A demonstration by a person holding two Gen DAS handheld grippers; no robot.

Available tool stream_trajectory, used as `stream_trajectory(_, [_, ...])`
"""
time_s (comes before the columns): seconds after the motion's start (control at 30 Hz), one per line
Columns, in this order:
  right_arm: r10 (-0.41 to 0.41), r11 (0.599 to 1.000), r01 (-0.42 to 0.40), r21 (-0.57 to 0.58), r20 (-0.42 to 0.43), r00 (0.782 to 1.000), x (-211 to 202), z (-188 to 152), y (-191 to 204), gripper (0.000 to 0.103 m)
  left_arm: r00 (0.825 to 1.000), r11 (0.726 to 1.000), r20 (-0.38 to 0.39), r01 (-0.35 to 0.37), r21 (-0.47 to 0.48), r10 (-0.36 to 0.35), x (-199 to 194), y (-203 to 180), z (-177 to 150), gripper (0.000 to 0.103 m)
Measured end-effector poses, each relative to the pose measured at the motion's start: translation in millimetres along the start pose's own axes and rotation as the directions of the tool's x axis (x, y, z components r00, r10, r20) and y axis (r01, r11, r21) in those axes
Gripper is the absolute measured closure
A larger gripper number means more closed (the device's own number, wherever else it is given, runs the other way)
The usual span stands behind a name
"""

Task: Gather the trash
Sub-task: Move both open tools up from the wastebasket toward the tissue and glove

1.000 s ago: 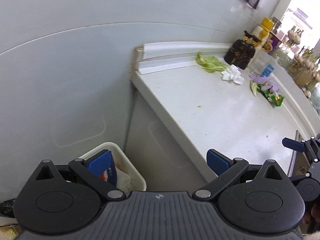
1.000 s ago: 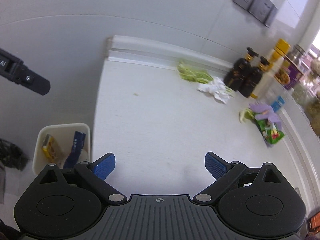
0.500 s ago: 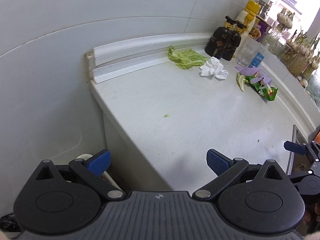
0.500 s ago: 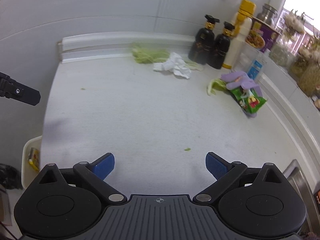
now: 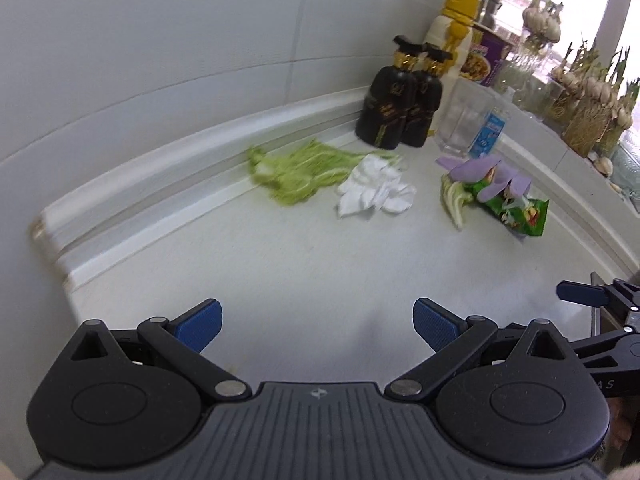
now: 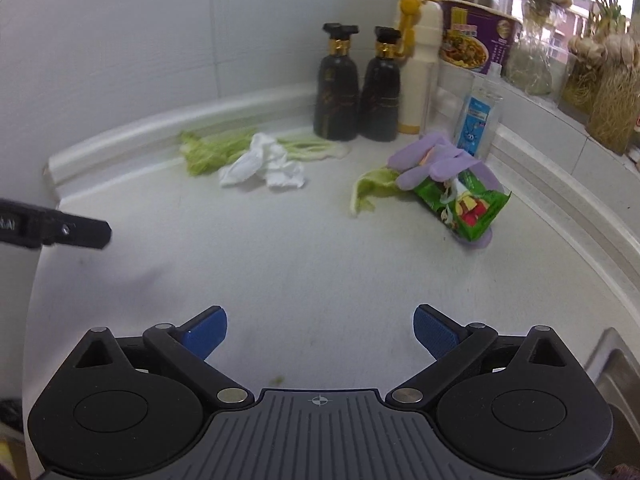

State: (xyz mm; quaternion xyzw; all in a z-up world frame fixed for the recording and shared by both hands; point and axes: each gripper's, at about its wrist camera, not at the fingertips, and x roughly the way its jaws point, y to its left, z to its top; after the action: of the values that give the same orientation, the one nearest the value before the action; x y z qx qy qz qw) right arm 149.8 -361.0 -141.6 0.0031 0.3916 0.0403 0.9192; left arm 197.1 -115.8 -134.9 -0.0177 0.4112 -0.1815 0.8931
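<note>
Trash lies at the back of a white counter (image 5: 304, 264): green cabbage leaves (image 5: 300, 168) (image 6: 216, 150), a crumpled white tissue (image 5: 374, 192) (image 6: 264, 164), a purple wrapper (image 5: 484, 170) (image 6: 432, 160), a green snack bag (image 5: 516, 210) (image 6: 468, 204) and a small leaf scrap (image 6: 368, 188). My left gripper (image 5: 318, 326) is open and empty above the near counter. My right gripper (image 6: 320, 332) is open and empty, also well short of the trash. The right gripper's fingertip shows in the left view (image 5: 580, 294).
Two dark pump bottles (image 6: 356, 88), a yellow-capped bottle (image 6: 418, 60), a purple noodle cup (image 6: 476, 40) and a small clear bottle (image 6: 480, 116) stand by the back wall. Garlic bundles (image 5: 588, 92) line the window sill. A sink edge (image 6: 616, 364) lies at the right.
Both grippers swung right and forward from the counter's left end. The bin below has left view and the trash pile is now nearer and centred. Both stayed open.
</note>
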Motion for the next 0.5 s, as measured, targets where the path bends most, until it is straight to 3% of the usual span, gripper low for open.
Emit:
stream_trajectory(0.27, [-0.059, 0.998, 0.06, -0.005, 0.113, 0.992, 14, 35, -27, 0.002, 0.997, 0.994, 0.049, 0.057, 0.093, -0.062, 40, -27, 34, 0.011])
stream_trajectory(0.5, [-0.066, 0.993, 0.05, 0.105, 0.157, 0.985, 31, 73, -74, 0.002, 0.996, 0.991, 0.052, 0.071, 0.115, -0.077, 75, -41, 55, 0.032])
